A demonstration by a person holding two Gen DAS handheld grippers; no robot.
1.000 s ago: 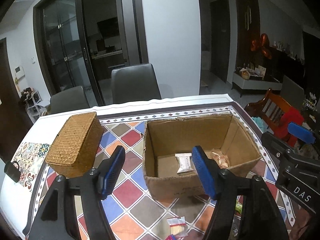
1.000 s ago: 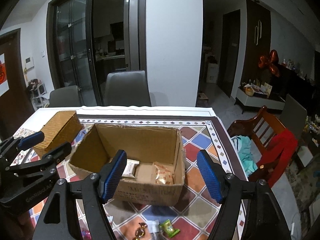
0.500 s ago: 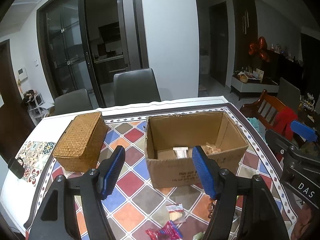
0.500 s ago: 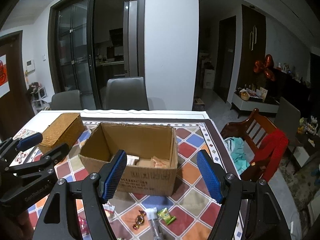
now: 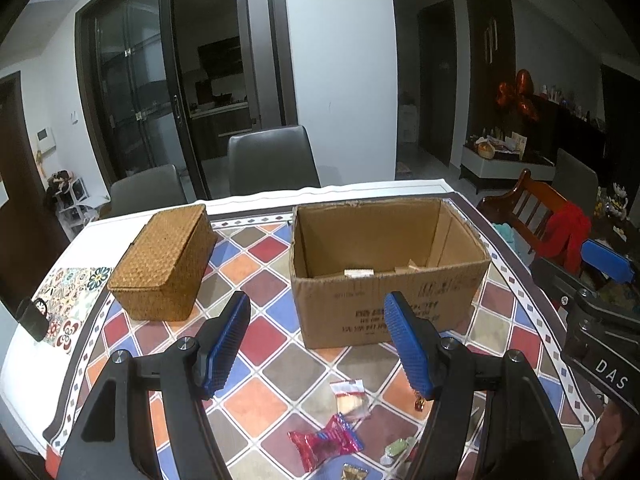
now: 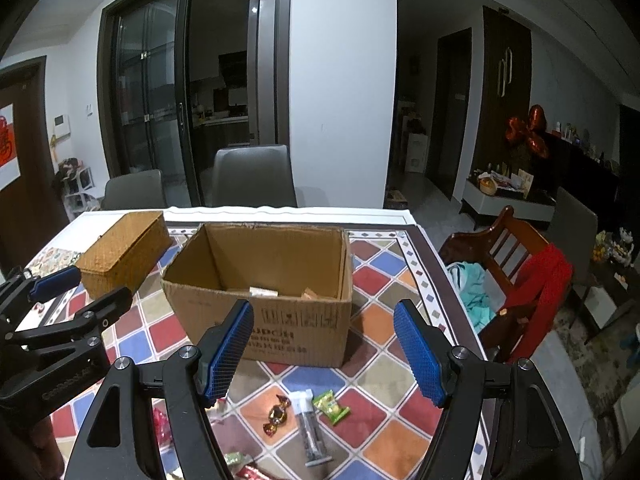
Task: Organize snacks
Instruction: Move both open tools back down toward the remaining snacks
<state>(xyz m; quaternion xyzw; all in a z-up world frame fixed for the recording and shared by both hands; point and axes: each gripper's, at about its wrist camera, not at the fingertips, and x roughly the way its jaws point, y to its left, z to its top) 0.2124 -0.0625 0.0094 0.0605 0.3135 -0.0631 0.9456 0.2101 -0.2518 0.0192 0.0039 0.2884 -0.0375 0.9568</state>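
Observation:
An open cardboard box (image 5: pixel 384 264) (image 6: pixel 264 276) stands mid-table with a white packet (image 5: pixel 359 272) and a tan packet (image 6: pixel 310 294) inside. Loose snacks lie on the table in front of it: a clear packet (image 5: pixel 352 394), a red wrapper (image 5: pixel 324 442), a gold candy (image 6: pixel 278 416), a grey stick pack (image 6: pixel 308 426) and a green packet (image 6: pixel 330 406). My left gripper (image 5: pixel 316 342) is open and empty above the near snacks. My right gripper (image 6: pixel 324 350) is open and empty, in front of the box.
A closed woven basket (image 5: pixel 164 262) (image 6: pixel 124 252) sits left of the box on the patterned tablecloth (image 5: pixel 264 340). Grey chairs (image 5: pixel 272 164) stand behind the table. A wooden chair with red cloth (image 6: pixel 528 280) is to the right.
Both grippers have pulled back and up from the box toward the table's near edge. The loose snacks in front of the box have come into view. Both stay open.

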